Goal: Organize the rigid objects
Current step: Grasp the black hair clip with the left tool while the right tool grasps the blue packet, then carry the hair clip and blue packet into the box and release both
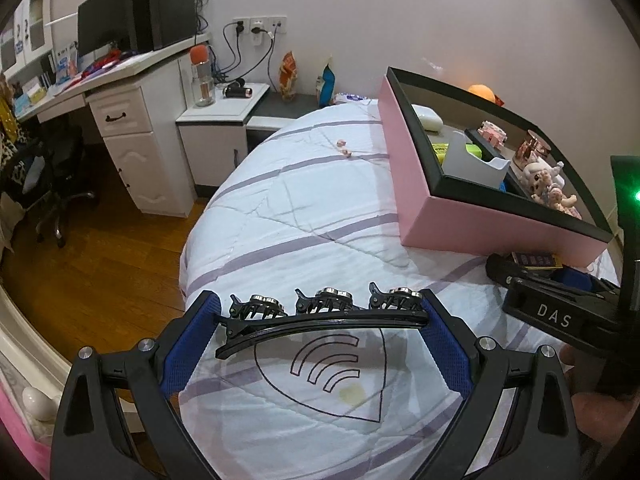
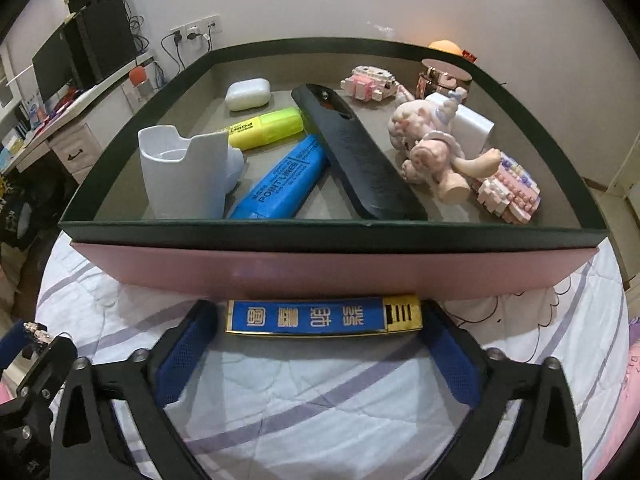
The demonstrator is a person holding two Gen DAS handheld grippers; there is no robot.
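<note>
My left gripper (image 1: 322, 314) is shut on a long black hair clip (image 1: 320, 316) with three small claw clips on it, held above the white striped quilt (image 1: 304, 208). My right gripper (image 2: 320, 318) is shut on a blue and gold flat box (image 2: 322, 317), held just in front of the pink box (image 2: 332, 268). The pink box with a dark rim also shows in the left wrist view (image 1: 404, 152), to the right. It holds a white cup (image 2: 184, 172), blue marker (image 2: 284, 180), yellow marker (image 2: 264, 128), black case (image 2: 360, 152), white case (image 2: 247, 94) and pink toys (image 2: 436, 148).
Two small pink pieces (image 1: 344, 148) lie on the quilt left of the pink box. A white nightstand (image 1: 216, 128) and desk (image 1: 120, 120) stand beyond the bed, with wood floor (image 1: 100, 264) at left. The right gripper's body (image 1: 560, 312) is at the right of the left wrist view.
</note>
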